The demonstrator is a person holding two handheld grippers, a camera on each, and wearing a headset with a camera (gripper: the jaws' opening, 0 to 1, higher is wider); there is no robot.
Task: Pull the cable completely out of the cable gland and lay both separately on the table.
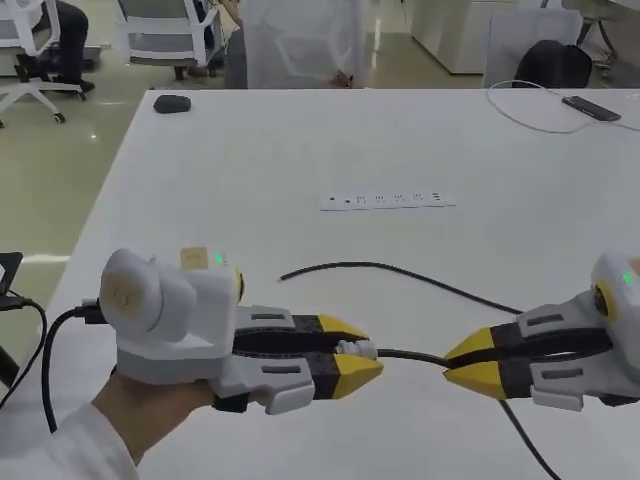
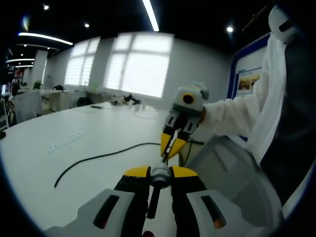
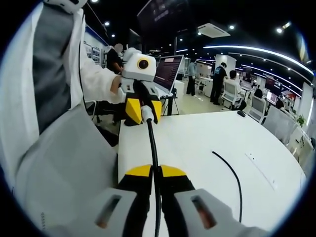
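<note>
Your white table [image 1: 300, 150] takes up most of the head view, and you hold both tools low over its near edge. The left gripper [image 1: 370, 350] sits at the lower left of that view, with its jaws drawn in tight on the cable gland [image 1: 355, 349]. The right gripper [image 1: 450, 362] sits at the lower right and faces it, tip toward tip, with its jaws closed down on the black cable [image 1: 400, 268] just beside the gland.

A short, fairly straight run of cable bridges the gap between the two tools. The right gripper view shows that run leaving your own jaws and entering the gland [image 3: 146, 114] in the other tool. The rest of the cable lies on the table, arching across the middle of the head view to a free end [image 1: 281, 278] left of centre. Another stretch trails off the bottom right edge.

In the left gripper view a dark length shows behind the gland [image 2: 159, 173], between your jaws, so the cable looks still threaded through. I judge you are in the pulling step, with nothing separated or laid down yet.

For the next move, hold the gland firm and draw the right gripper away along the line of the cable, not across it. You may need to take a fresh grip closer to the gland. A power strip [image 1: 388, 200] lies well beyond your work, out of the way
</note>
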